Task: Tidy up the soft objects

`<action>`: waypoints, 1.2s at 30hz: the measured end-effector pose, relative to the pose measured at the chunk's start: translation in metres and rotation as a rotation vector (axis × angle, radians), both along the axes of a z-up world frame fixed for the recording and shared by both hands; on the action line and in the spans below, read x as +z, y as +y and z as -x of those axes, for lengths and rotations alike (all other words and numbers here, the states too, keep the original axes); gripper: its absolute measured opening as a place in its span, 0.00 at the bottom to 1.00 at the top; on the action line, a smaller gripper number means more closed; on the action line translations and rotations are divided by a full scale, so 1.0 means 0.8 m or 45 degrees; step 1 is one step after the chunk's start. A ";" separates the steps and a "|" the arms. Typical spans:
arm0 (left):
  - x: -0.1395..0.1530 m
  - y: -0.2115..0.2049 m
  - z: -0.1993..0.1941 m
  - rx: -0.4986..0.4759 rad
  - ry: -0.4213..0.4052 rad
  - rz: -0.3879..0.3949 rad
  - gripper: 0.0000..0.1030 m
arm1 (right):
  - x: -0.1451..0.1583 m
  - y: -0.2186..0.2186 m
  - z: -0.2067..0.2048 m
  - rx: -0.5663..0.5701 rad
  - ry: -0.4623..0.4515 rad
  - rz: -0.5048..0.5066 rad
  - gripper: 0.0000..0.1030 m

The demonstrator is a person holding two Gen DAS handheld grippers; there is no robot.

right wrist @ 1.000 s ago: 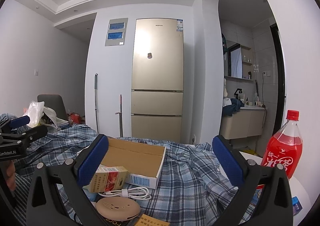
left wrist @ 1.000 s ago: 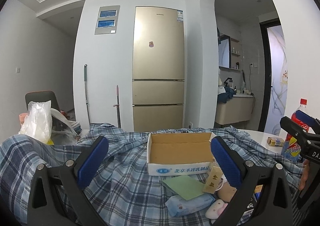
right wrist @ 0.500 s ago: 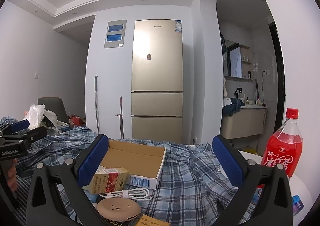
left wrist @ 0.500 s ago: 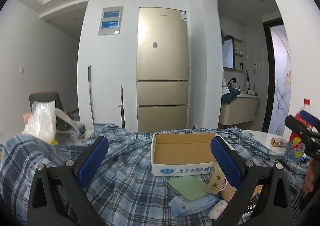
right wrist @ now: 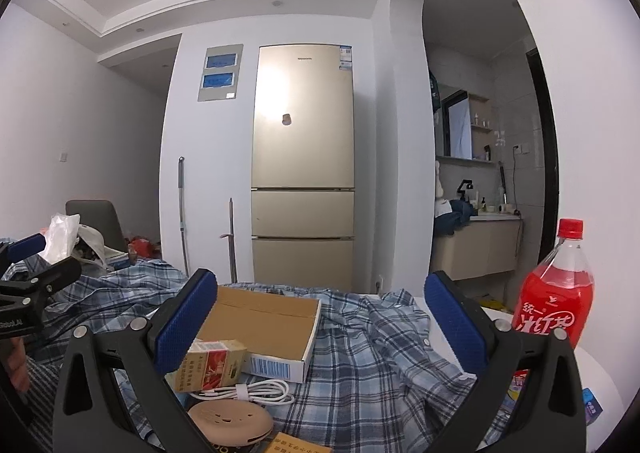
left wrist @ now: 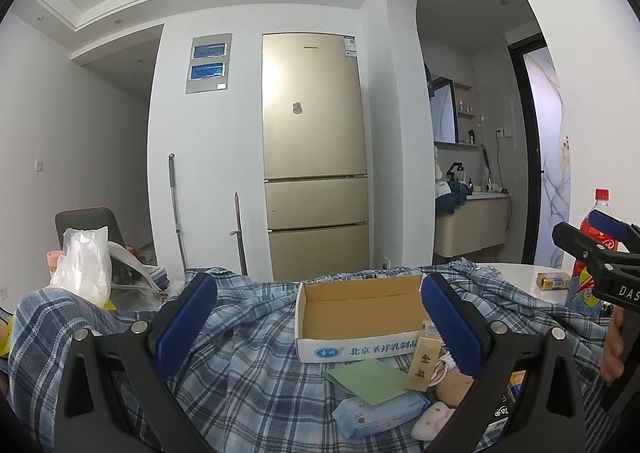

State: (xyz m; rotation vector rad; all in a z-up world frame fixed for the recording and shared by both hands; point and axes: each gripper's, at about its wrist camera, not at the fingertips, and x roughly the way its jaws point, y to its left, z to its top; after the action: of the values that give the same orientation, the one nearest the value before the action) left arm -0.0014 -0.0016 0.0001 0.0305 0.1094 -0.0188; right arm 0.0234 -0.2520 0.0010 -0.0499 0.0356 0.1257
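Shirt (left wrist: pixel 256 365), blue plaid, lies rumpled across the table under an open cardboard box (left wrist: pixel 360 317). Left gripper (left wrist: pixel 318 327) hangs above the cloth with its blue pads spread wide, gripping nothing. Right gripper (right wrist: pixel 320 327) is likewise wide apart and empty, above the shirt (right wrist: pixel 372 357) and box (right wrist: pixel 260 329). Just before the box lie a green card (left wrist: pixel 366 379), a wipes pack (left wrist: pixel 378 415) and a white cable (right wrist: pixel 244 391). A red bottle (right wrist: pixel 556 301) stands at the right.

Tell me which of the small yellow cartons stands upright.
The yellow carton leaning at the open cardboard box's front right corner stands on end; the other carton lies flat on the white table near the soda bottle.
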 end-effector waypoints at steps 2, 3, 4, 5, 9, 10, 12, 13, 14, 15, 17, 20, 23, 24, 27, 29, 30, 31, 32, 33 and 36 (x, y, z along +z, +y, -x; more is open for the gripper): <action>0.001 -0.001 -0.001 0.003 0.008 -0.007 1.00 | -0.001 0.001 -0.002 0.000 0.005 0.004 1.00; 0.000 0.000 -0.002 0.002 0.010 -0.006 1.00 | -0.001 0.000 -0.002 0.002 0.008 0.003 1.00; 0.001 0.000 -0.002 0.003 0.010 -0.004 1.00 | -0.001 0.000 -0.003 0.003 0.011 0.001 1.00; 0.001 0.000 -0.002 0.003 0.009 -0.004 1.00 | -0.001 0.000 -0.004 0.002 0.015 -0.001 1.00; 0.000 0.002 -0.003 0.007 0.011 0.004 1.00 | -0.002 -0.003 -0.006 0.000 0.020 -0.009 1.00; 0.000 0.002 -0.004 0.009 0.015 0.002 1.00 | -0.002 -0.003 -0.006 -0.001 0.020 -0.007 1.00; -0.001 0.003 -0.005 0.015 0.025 0.002 1.00 | -0.002 -0.004 -0.007 -0.001 0.022 -0.005 1.00; -0.001 0.003 -0.005 0.018 0.025 0.002 1.00 | -0.002 -0.004 -0.007 -0.001 0.023 -0.004 1.00; -0.001 0.003 -0.004 0.018 0.023 0.002 1.00 | -0.003 -0.004 -0.007 -0.001 0.023 -0.002 1.00; -0.001 0.002 -0.003 0.018 0.022 0.001 1.00 | -0.003 -0.004 -0.007 -0.001 0.023 -0.003 1.00; -0.001 0.003 -0.004 0.018 0.024 0.001 1.00 | -0.003 -0.004 -0.008 0.006 0.028 -0.005 1.00; 0.000 0.003 -0.003 0.017 0.029 -0.002 1.00 | -0.004 -0.001 -0.011 0.042 0.055 -0.002 1.00; 0.001 0.004 -0.004 -0.009 0.041 -0.002 1.00 | -0.005 0.000 -0.013 0.041 0.062 0.006 1.00; 0.000 0.003 -0.005 -0.017 0.044 -0.003 1.00 | -0.006 0.000 -0.013 0.041 0.063 0.004 1.00; 0.000 0.001 -0.005 -0.023 0.045 -0.010 1.00 | -0.006 0.000 -0.014 0.038 0.063 -0.004 1.00; 0.000 0.000 -0.005 -0.024 0.048 -0.012 1.00 | -0.007 -0.002 -0.014 0.036 0.065 -0.011 1.00; 0.000 0.000 -0.006 -0.022 0.049 -0.013 1.00 | -0.007 -0.002 -0.013 0.031 0.063 -0.009 1.00; 0.000 0.000 -0.006 -0.020 0.049 -0.014 1.00 | -0.007 -0.002 -0.013 0.024 0.060 -0.009 1.00; 0.000 -0.001 -0.006 -0.019 0.048 -0.017 1.00 | -0.007 -0.003 -0.012 0.025 0.057 -0.010 1.00; 0.000 -0.002 -0.006 -0.020 0.047 -0.020 1.00 | -0.007 -0.002 -0.012 0.026 0.056 -0.008 1.00; 0.000 -0.002 -0.006 -0.029 0.048 -0.025 1.00 | -0.007 -0.003 -0.011 0.024 0.058 -0.008 1.00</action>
State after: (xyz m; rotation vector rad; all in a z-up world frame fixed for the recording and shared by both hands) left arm 0.0036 -0.0033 -0.0003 0.0509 0.1471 -0.0408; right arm 0.0322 -0.2542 -0.0048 -0.0407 0.0800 0.1455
